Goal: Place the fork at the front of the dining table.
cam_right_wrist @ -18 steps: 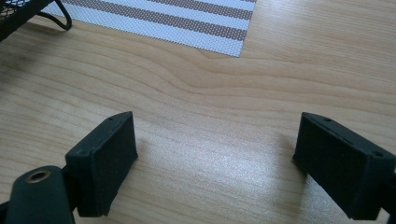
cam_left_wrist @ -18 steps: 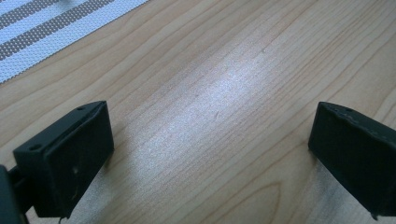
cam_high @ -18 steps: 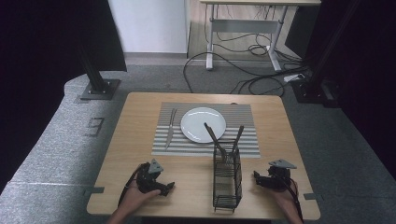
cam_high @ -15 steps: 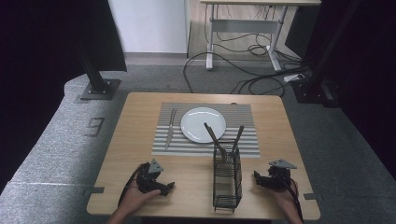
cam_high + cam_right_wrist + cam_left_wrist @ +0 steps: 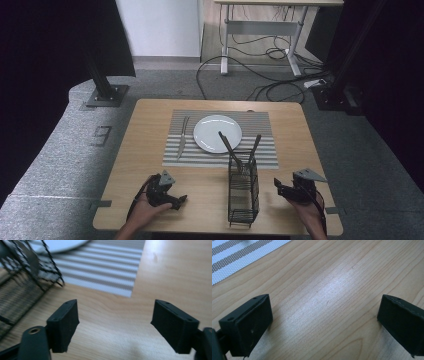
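One wooden desk (image 5: 150, 130) carries everything. Near its front left corner sits the left gripper (image 5: 176, 200), held in one hand, its jaws pointing toward the middle of the front edge; in the left gripper view the jaws stand wide apart over bare wood, with nothing between them.

Behind it, toward the middle of the desk, lies one striped placemat (image 5: 260, 150). One fork (image 5: 182, 137) lies on the left part of that mat, running front to back. Just right of the fork, one white plate (image 5: 212, 132) rests on the mat's middle.

Next comes one black wire basket (image 5: 243, 192), standing upright between the two grippers, close to the front edge and just in front of the mat. Two utensils stand in it, leaning with their handles up: one dark handle (image 5: 226, 142) tilts left over the plate's rim, and one handle (image 5: 255, 146) tilts right. What kind of utensils they are I cannot tell.

Near the front right corner sits the right gripper (image 5: 278, 187), held in the other hand, just beside the basket but apart from it. In the right gripper view its jaws are spread wide and hold nothing, with the basket (image 5: 22, 272) off to the left and the mat's corner (image 5: 120, 282) ahead.
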A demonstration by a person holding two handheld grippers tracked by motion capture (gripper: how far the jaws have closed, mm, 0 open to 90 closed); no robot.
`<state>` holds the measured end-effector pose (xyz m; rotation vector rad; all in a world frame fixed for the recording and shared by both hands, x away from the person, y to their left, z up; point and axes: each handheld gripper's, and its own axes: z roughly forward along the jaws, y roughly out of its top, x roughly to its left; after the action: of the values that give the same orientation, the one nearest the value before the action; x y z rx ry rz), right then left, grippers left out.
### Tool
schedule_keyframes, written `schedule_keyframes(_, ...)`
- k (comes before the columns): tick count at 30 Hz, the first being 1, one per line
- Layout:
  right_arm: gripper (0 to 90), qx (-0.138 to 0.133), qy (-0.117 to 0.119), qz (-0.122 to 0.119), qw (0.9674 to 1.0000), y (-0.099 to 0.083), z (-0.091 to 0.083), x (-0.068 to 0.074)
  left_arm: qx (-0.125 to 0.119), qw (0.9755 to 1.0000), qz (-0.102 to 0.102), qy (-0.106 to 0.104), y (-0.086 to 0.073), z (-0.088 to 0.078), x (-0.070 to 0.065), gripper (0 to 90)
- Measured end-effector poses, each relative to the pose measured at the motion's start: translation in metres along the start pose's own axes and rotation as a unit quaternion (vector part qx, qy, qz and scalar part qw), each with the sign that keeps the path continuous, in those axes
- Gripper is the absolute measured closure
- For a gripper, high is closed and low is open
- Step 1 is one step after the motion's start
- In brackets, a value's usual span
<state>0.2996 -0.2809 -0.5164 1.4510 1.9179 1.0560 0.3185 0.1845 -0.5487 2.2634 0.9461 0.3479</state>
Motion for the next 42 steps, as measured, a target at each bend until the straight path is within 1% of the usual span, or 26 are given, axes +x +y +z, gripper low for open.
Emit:
schedule_keyframes(2, 24.8, -0.011, 0.008, -0.001, 0.9999, 0.004, -0.005, 0.002, 0.0, 1.0, 0.0, 0.0, 0.0, 0.0, 0.0, 0.0)
schedule_keyframes(7, 29.5, -0.026, 0.026, -0.006, 0.9993, 0.013, -0.012, 0.006, 0.0, 1.0, 0.0, 0.0, 0.0, 0.0, 0.0, 0.0)
schedule_keyframes(12, 32.9, -0.044, 0.039, -0.01, 0.9982, 0.027, -0.018, 0.012, 0.0, 1.0, 0.0, 0.0, 0.0, 0.0, 0.0, 0.0)
schedule_keyframes(15, 34.0, -0.052, 0.048, -0.011, 0.9974, 0.037, -0.019, 0.015, 0.0, 1.0, 0.0, 0.0, 0.0, 0.0, 0.0, 0.0)
schedule_keyframes(20, 35.8, -0.063, 0.063, -0.022, 0.9958, 0.056, -0.02, 0.021, -0.001, 1.0, -0.001, 0.0, 0.0, 0.0, 0.0, 0.0)
schedule_keyframes(24, 37.9, -0.069, 0.077, -0.026, 0.9943, 0.068, -0.016, 0.027, -0.001, 1.0, 0.0, 0.0, 0.0, 0.0, 0.0, 0.0)
schedule_keyframes(29, 39.4, -0.068, 0.091, -0.028, 0.9932, 0.077, -0.006, 0.034, -0.002, 1.0, -0.001, 0.0, 0.0, 0.0, 0.0, 0.0)
schedule_keyframes(34, 40.6, -0.063, 0.094, -0.029, 0.9932, 0.082, 0.002, 0.04, -0.002, 1.0, -0.001, 0.0, 0.0, 0.0, 0.0, 0.0)
schedule_keyframes(42, 42.5, -0.057, 0.101, -0.03, 0.9928, 0.088, 0.007, 0.044, -0.001, 1.0, -0.001, 0.0, 0.0, 0.0, 0.0, 0.0)
